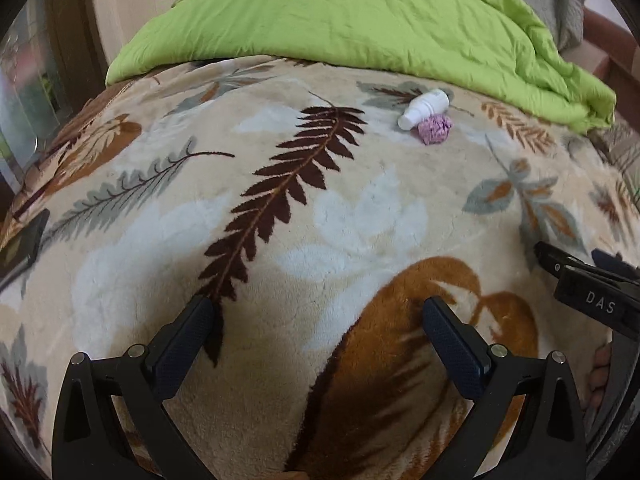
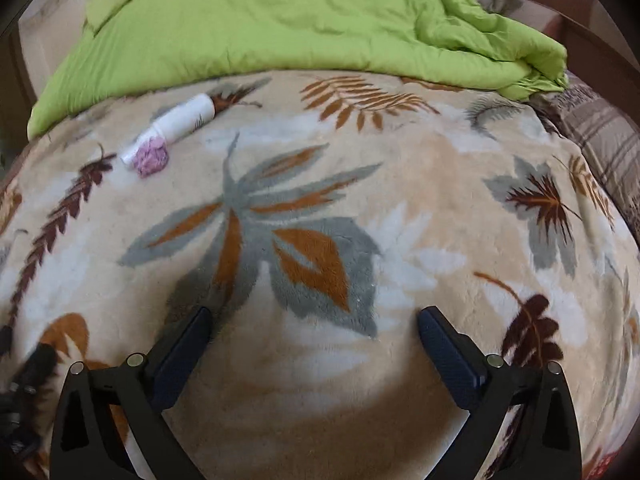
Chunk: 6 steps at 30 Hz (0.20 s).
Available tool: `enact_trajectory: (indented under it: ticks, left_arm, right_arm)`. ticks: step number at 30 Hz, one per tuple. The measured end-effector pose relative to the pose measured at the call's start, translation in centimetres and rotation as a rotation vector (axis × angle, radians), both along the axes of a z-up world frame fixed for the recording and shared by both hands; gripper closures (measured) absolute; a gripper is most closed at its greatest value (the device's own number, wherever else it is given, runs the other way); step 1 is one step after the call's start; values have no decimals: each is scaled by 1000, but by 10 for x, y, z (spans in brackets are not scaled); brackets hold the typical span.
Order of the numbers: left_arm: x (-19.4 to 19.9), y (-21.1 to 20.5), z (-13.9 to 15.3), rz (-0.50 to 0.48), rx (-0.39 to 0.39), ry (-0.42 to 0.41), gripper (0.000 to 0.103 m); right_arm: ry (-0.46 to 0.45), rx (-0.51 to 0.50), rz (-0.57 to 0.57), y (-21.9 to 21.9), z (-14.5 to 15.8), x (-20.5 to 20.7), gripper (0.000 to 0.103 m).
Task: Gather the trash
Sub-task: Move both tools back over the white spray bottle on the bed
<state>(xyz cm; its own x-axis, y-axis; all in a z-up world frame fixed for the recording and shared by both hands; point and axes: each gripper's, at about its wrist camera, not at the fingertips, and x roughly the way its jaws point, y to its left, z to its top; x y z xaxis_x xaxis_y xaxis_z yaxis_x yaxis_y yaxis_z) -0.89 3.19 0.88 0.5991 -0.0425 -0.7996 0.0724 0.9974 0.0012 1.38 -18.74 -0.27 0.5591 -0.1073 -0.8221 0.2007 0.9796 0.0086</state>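
Note:
A small white bottle (image 1: 424, 108) lies on its side on the leaf-patterned blanket (image 1: 280, 208), with a crumpled pink-purple wad (image 1: 435, 129) touching it. Both sit far ahead of my left gripper (image 1: 316, 316), to its upper right. That gripper hovers over the blanket with its jaws wide apart and nothing between them. In the right wrist view the bottle (image 2: 180, 124) and the wad (image 2: 152, 157) lie at the upper left, well away from my right gripper (image 2: 314, 324). Its jaws also stand wide apart and hold nothing. The right gripper's body shows at the left wrist view's right edge.
A rumpled green duvet (image 1: 360, 16) covers the far part of the bed behind the trash. A dark flat object (image 1: 20, 244) lies at the blanket's left edge. A plaid cloth (image 2: 600, 136) and a wooden bed frame (image 2: 580, 4) border the right side.

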Motion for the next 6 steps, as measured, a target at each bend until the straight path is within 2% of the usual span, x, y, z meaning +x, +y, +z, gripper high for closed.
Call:
enact_trajectory:
  ticks: [6]
  left_arm:
    - [11, 1, -1, -42, -2, 4, 0]
  right_arm:
    - [-13, -1, 4, 1, -3, 1, 0]
